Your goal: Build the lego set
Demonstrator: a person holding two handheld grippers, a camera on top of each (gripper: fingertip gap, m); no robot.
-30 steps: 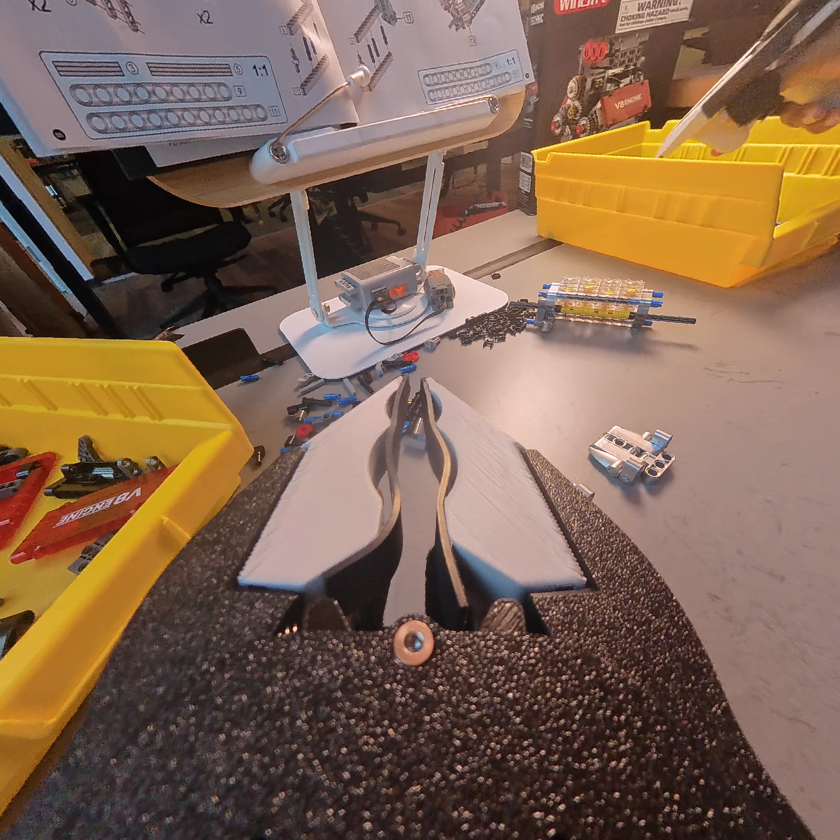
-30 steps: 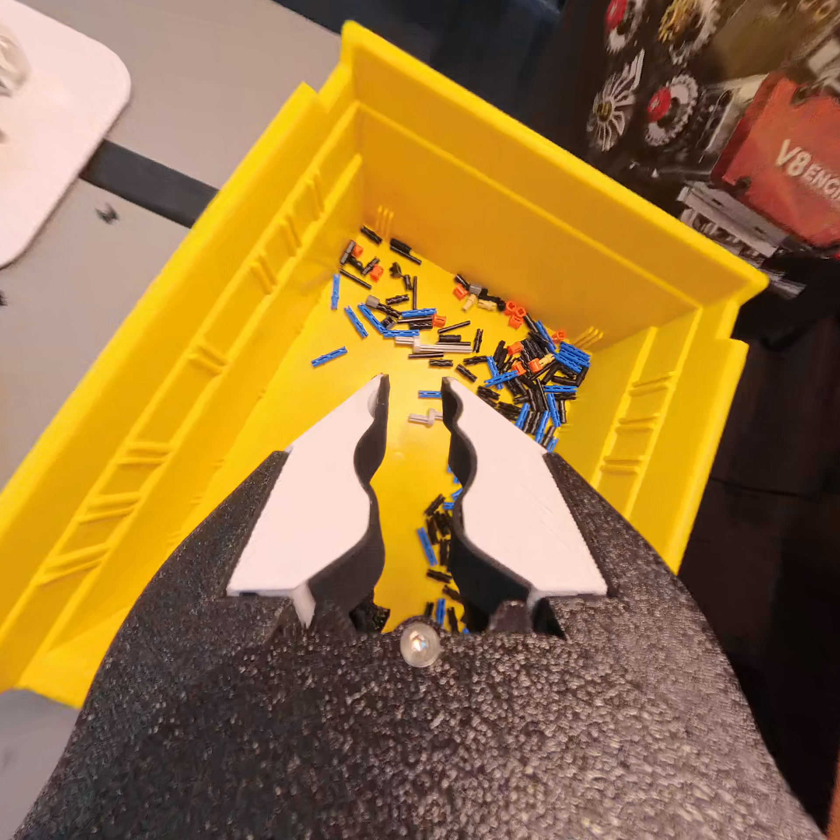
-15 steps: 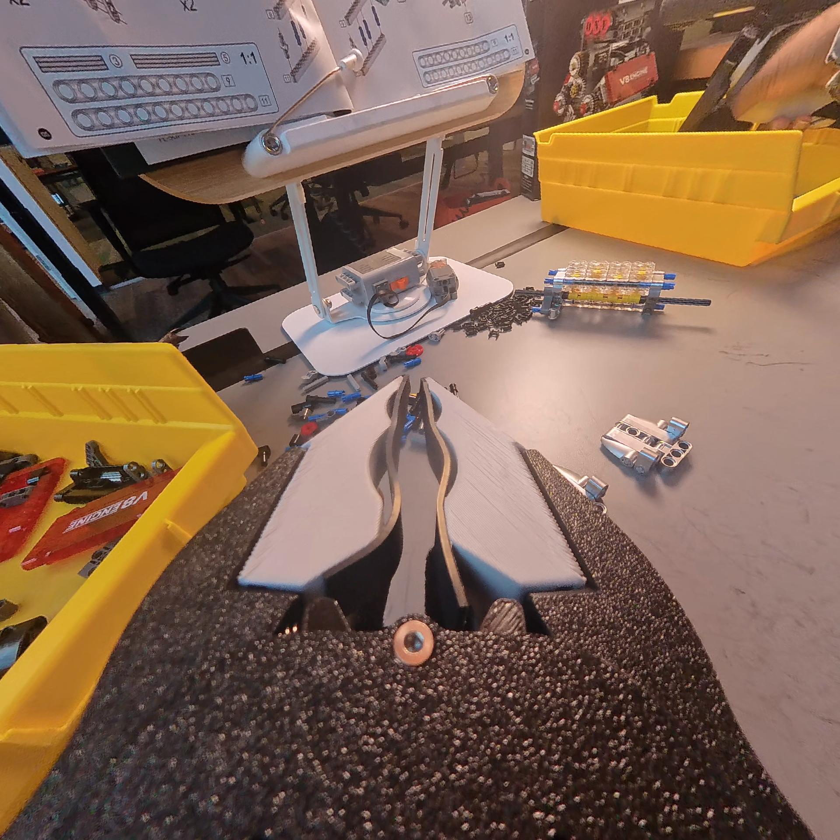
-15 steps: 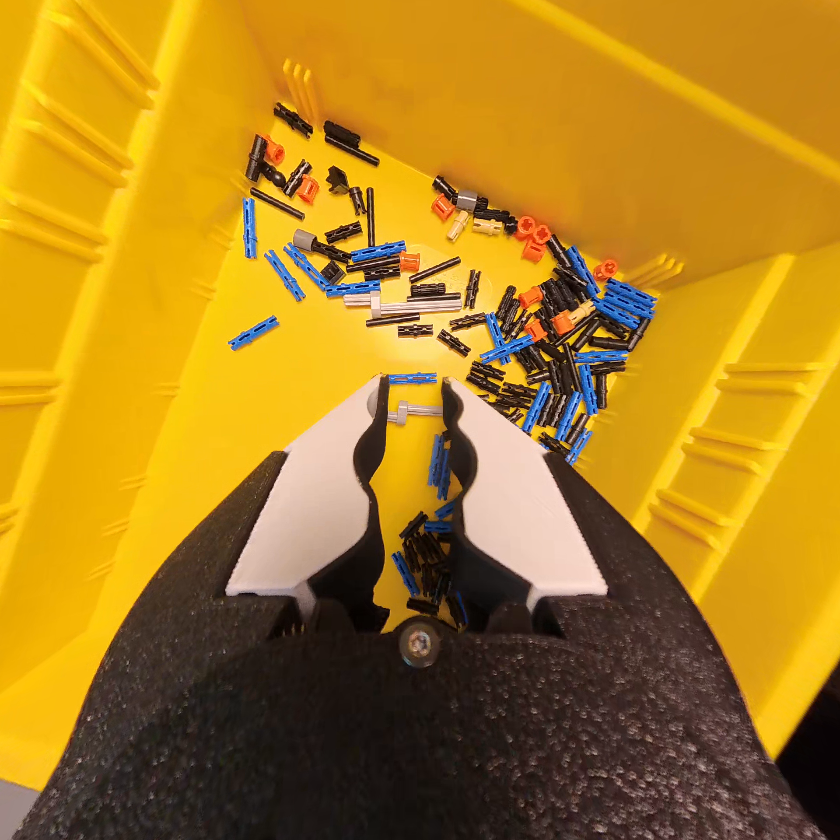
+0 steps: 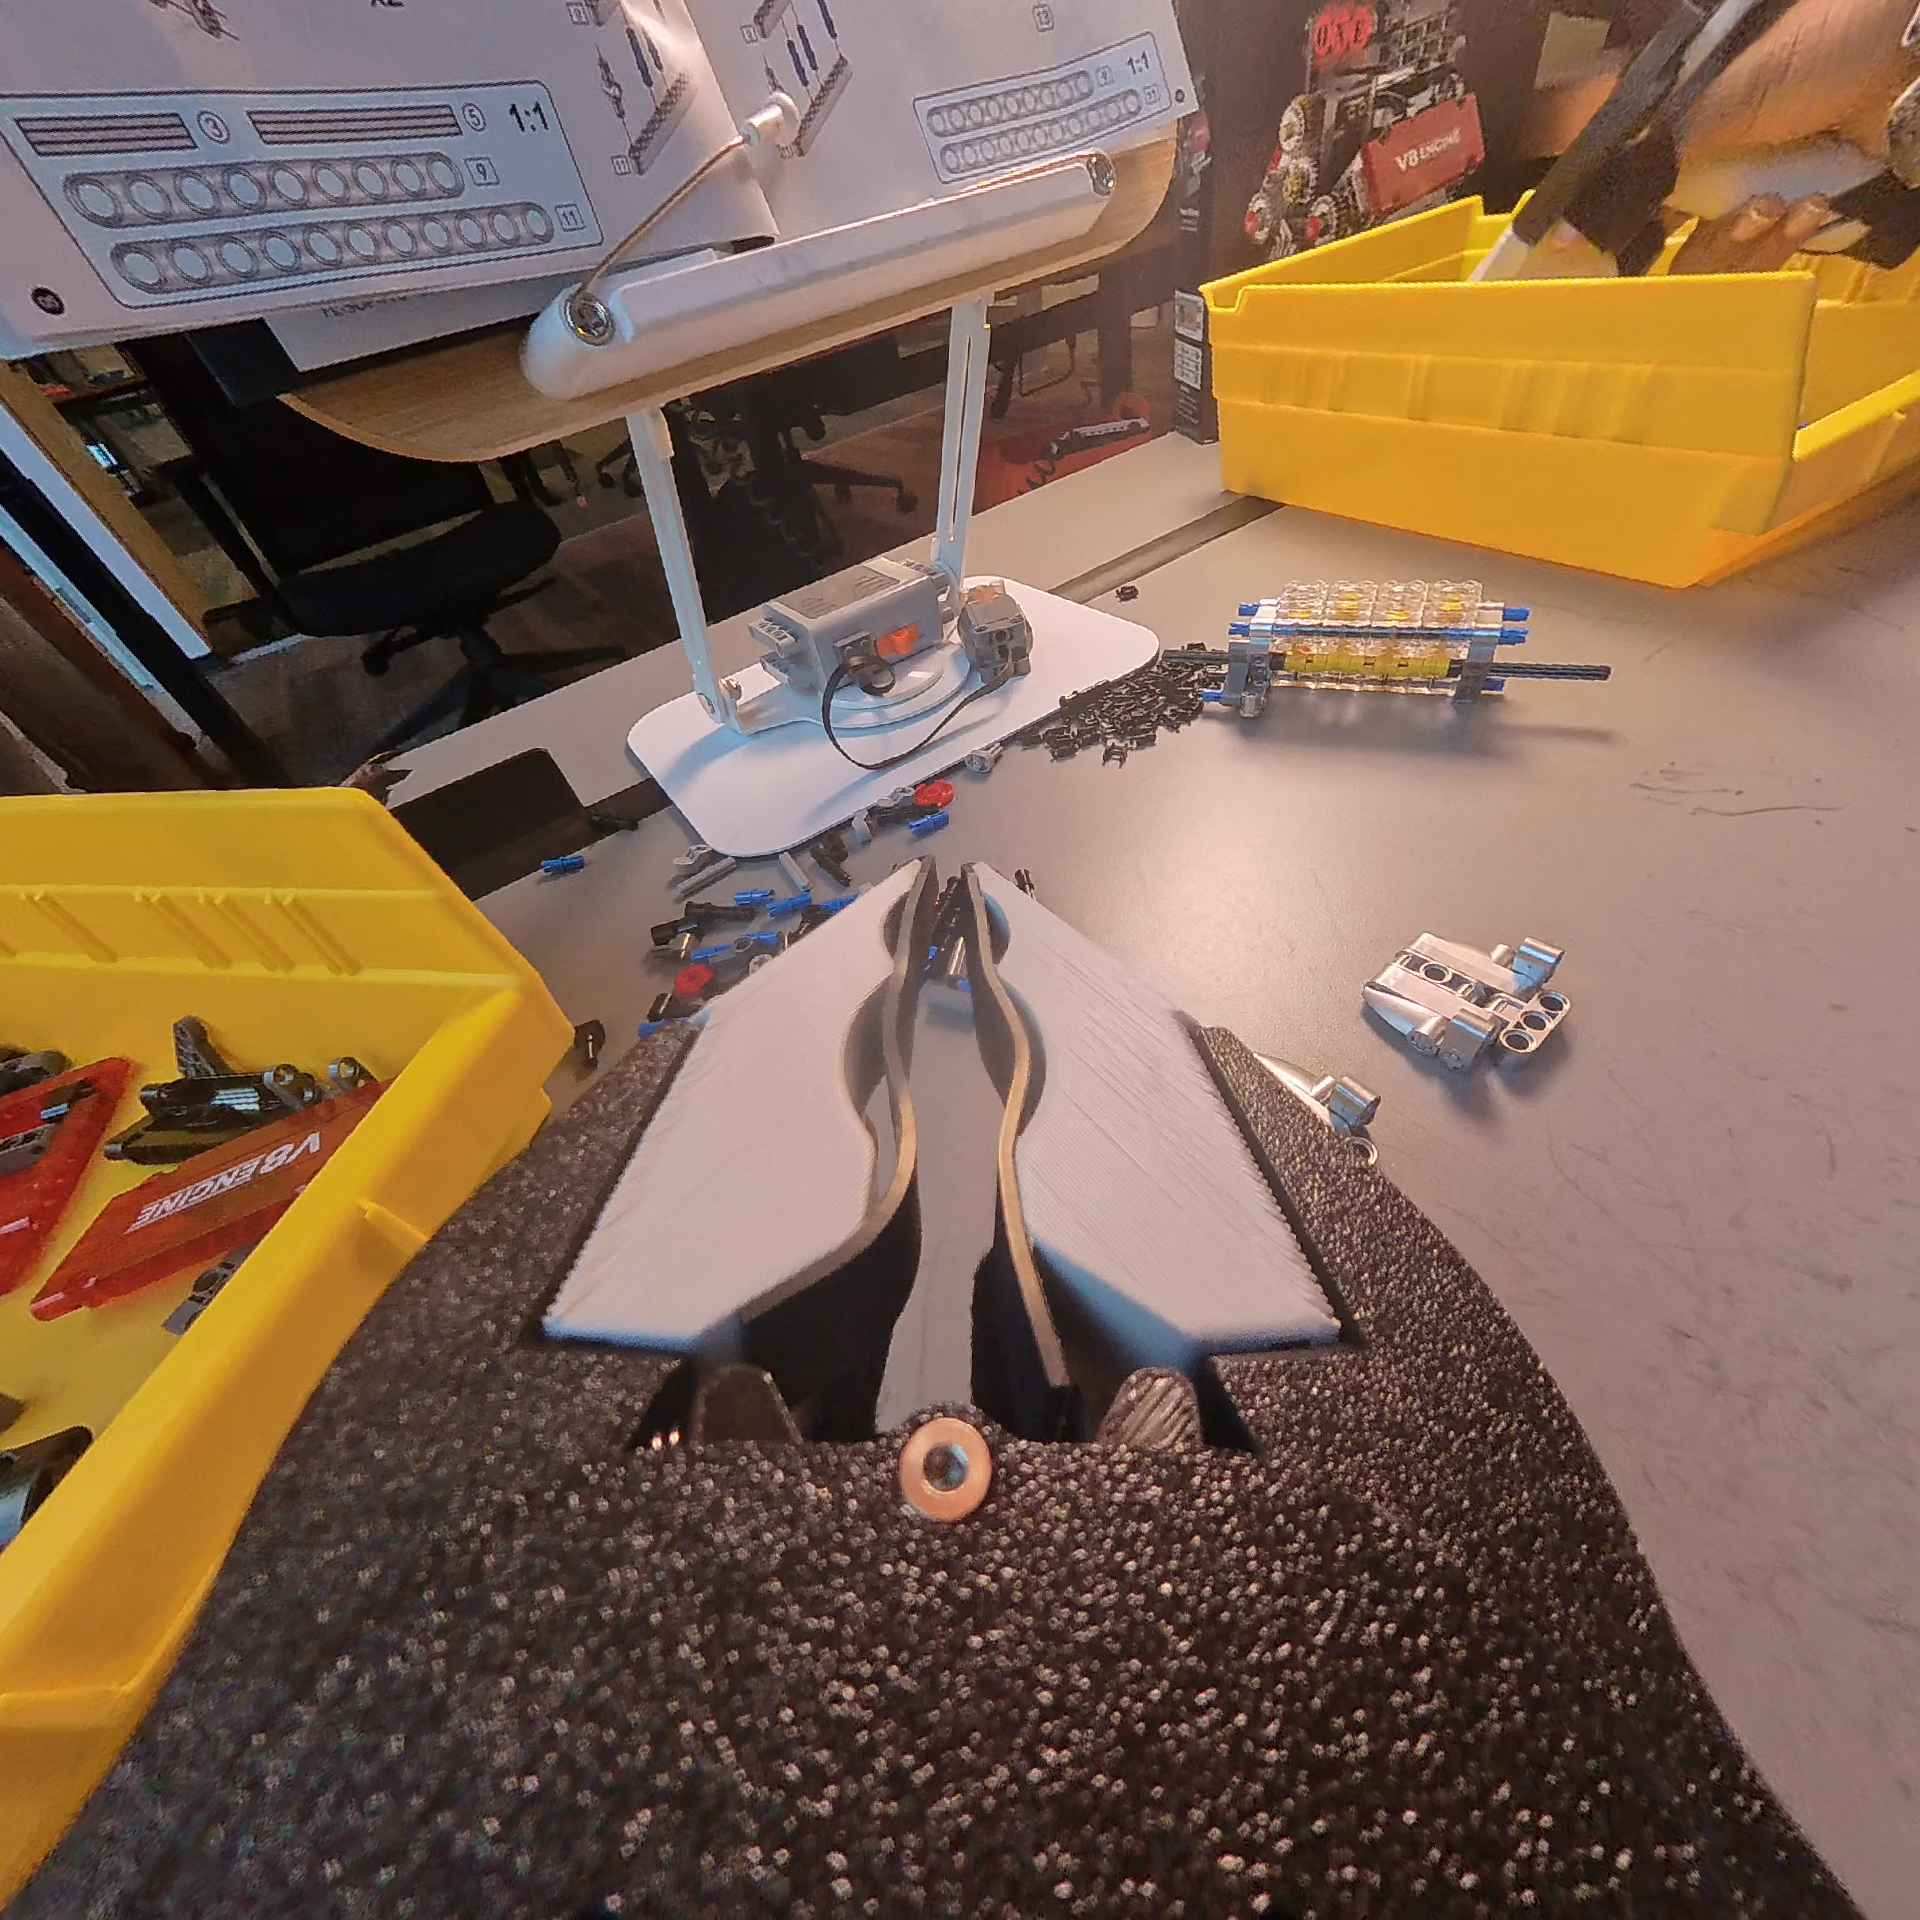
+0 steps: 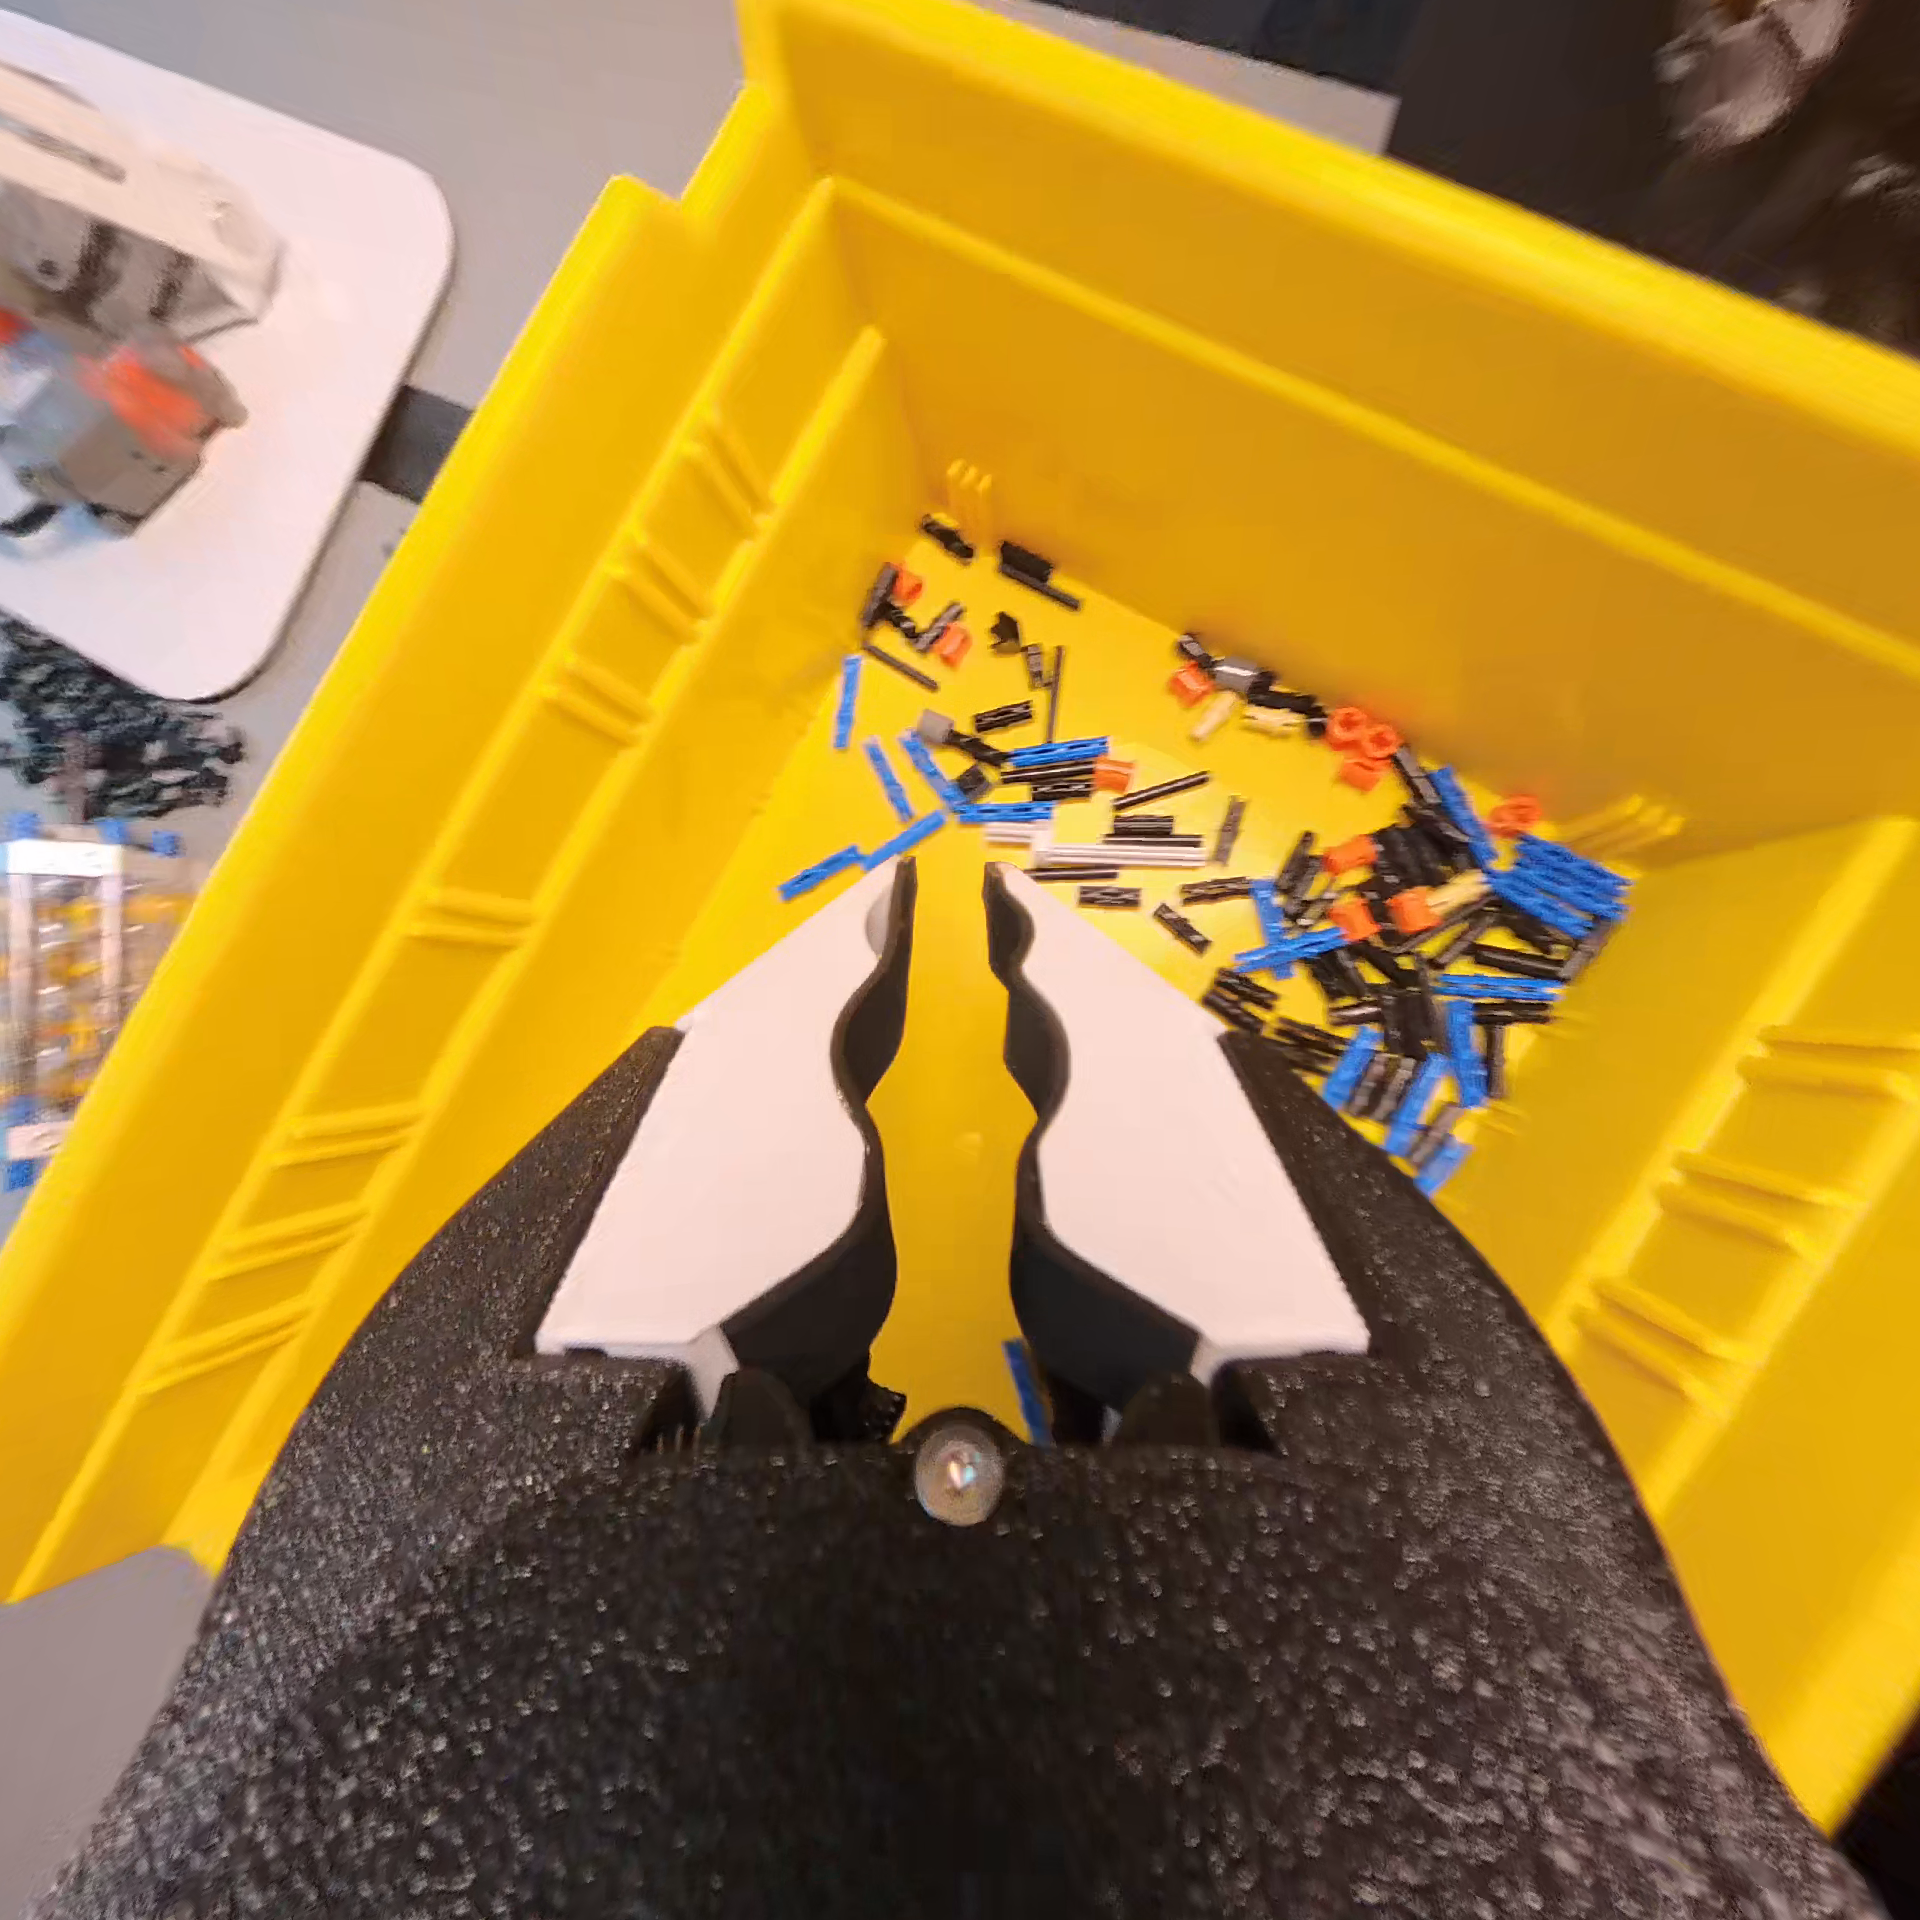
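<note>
The right gripper (image 6: 948, 878) hangs inside a yellow bin (image 6: 1195, 343), its tips parted by a narrow gap and empty; blue, black and orange pins (image 6: 1423, 914) lie ahead and to its right. The left gripper (image 5: 943, 883) is nearly closed, empty, above scattered pins (image 5: 748, 925), beside another yellow bin (image 5: 260, 935) of red panels (image 5: 208, 1216).

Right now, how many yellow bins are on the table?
2. The near yellow bin sits left of the left gripper and holds red panels. The far yellow bin is under the right gripper. Others may be out of frame.
</note>
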